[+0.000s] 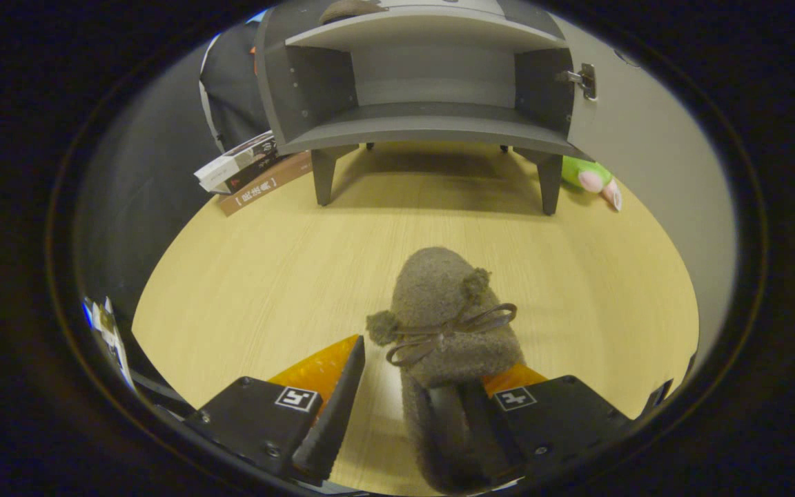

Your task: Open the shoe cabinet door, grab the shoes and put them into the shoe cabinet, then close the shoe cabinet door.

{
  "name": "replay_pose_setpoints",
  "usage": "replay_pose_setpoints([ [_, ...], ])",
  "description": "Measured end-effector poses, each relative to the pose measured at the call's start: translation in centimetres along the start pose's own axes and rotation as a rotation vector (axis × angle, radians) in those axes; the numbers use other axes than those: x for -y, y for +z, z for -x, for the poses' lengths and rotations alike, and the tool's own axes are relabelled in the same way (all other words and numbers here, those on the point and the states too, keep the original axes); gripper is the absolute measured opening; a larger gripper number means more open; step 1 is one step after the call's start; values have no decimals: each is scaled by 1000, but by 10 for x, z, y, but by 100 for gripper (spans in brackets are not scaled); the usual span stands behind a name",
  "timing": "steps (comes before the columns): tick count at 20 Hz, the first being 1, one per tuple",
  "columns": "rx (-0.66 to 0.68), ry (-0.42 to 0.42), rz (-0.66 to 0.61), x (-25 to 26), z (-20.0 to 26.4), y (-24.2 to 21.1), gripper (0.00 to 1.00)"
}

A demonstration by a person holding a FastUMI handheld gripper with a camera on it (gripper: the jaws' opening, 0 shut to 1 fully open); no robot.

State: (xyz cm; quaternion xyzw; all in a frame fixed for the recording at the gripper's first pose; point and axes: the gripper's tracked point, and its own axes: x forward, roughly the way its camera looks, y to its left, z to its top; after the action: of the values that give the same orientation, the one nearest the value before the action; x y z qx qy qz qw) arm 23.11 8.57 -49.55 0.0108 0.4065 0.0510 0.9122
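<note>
Fuzzy grey-brown, the slipper (449,324) sits between my tongs (415,393), heel end toward me, bow on top. The fingers stand apart; the right one seems to reach inside the opening, the left is clear of it, so I have no grip yet. I judge I'm at the grabbing step. Next: close on the heel wall, lift, and carry it across the wooden bench (266,269) to the grey cabinet (432,76), door (646,138) already open.

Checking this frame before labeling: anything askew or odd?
Gripper is open: the slipper leans on the right finger, with a gap to the left one. A second slipper sits on the cabinet's upper shelf. Books lie slanted beside it.
</note>
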Motion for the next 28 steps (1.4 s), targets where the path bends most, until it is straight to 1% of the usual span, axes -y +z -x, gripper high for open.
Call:
replay_pose_setpoints([
  [2,-8,3,-4,3,-4,0,51],
  [5,-17,40,-8,-1,-1,-2,20],
  [6,-23,46,-2,-3,1,-2,13],
  [7,-21,59,-3,-6,6,-1,10],
  [8,-13,74,-7,-8,12,1,8],
  [11,31,98,1,-16,39,19,6],
  [14,107,120,-5,-24,76,53,6],
  [17,201,147,-6,-37,117,99,6],
  [21,332,141,21,-48,164,166,6],
  [24,418,126,26,-51,184,220,6],
  [28,511,74,23,-43,191,295,6],
])
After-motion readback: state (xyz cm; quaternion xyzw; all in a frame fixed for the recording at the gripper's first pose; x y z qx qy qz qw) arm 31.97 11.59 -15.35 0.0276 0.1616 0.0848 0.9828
